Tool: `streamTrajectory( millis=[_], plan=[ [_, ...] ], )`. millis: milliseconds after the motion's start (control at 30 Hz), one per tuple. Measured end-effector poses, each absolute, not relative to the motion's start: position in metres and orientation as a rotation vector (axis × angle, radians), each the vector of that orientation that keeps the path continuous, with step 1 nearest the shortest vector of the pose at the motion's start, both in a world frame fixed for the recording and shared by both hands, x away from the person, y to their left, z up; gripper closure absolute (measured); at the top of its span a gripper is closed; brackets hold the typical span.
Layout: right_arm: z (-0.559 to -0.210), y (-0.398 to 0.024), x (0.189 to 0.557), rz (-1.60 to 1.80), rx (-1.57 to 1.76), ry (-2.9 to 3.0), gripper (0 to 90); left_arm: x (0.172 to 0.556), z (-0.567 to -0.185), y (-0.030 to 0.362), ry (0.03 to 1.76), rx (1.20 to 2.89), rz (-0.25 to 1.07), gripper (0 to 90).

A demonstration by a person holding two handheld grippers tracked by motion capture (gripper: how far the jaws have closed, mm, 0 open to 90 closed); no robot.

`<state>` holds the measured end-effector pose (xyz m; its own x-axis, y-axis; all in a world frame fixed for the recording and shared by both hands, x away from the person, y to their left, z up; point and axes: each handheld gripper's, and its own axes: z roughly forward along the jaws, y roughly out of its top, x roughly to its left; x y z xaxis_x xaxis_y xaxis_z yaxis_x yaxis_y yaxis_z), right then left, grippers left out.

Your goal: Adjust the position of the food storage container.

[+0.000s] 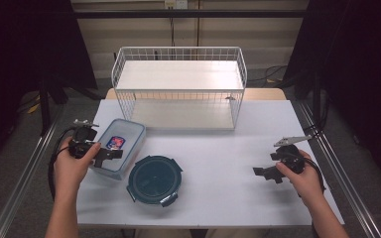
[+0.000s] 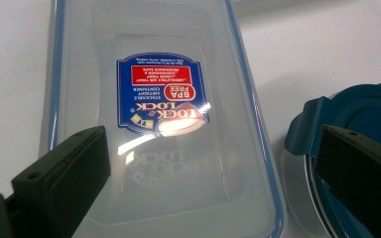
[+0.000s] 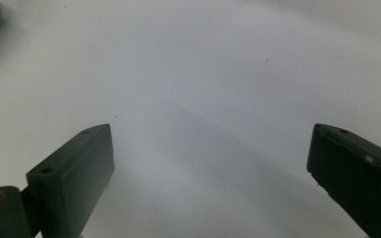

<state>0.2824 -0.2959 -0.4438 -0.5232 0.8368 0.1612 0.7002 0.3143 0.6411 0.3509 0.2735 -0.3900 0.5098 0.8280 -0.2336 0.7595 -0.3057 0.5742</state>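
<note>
Hovering over the rectangular container [image 1: 119, 147], the left gripper [image 1: 110, 155] has its jaws spread wide with nothing clamped between them. In the left gripper view the clear lid with blue seal rim and the blue-red label [image 2: 161, 93] sits between the two jaw tips, but the pads aren't pressing on it.

Rectangular container sits on the white table [image 1: 218, 148], left side, just in front of the wire rack's left corner. Round container [image 1: 155, 179] with dark teal clip lid lies just beside it, toward the person; can't tell if the two touch. One teal clip [image 2: 307, 126] shows next to the left gripper's right jaw.

Right gripper [image 1: 265, 173] is on the right side of the table, well apart from both containers, held low over bare tabletop. Jaws wide apart, nothing between them, only white surface [image 3: 203, 99] in the right gripper view.

White wire rack [image 1: 178, 89] stands at the far edge, two shelves, both bare.
</note>
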Motion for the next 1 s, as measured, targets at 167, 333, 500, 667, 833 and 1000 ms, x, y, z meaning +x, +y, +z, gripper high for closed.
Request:
streamTrajectory(
  millis=[167,333,500,667,833,1000],
  plan=[
    [-0.443,-0.295,0.282,1.003,1.406,2.383,4.3,0.350,-0.389,0.274,1.287,2.105,0.131,1.2],
    [-0.444,-0.293,0.282,0.994,1.411,2.382,4.4,0.350,-0.388,0.273,1.297,2.081,0.126,1.5],
    [-0.443,-0.292,0.282,0.982,1.402,2.390,4.5,0.350,-0.387,0.274,1.289,2.075,0.112,1.7],
    [-0.441,-0.293,0.281,0.999,1.403,2.377,4.6,0.351,-0.381,0.274,1.274,2.063,0.114,0.9],
    [-0.442,-0.291,0.281,1.006,1.401,2.393,4.8,0.362,-0.374,0.277,1.297,2.026,0.146,0.5],
    [-0.443,-0.290,0.281,1.015,1.394,2.397,5.1,0.383,-0.371,0.279,1.332,2.014,0.213,0.2]
  ],
)
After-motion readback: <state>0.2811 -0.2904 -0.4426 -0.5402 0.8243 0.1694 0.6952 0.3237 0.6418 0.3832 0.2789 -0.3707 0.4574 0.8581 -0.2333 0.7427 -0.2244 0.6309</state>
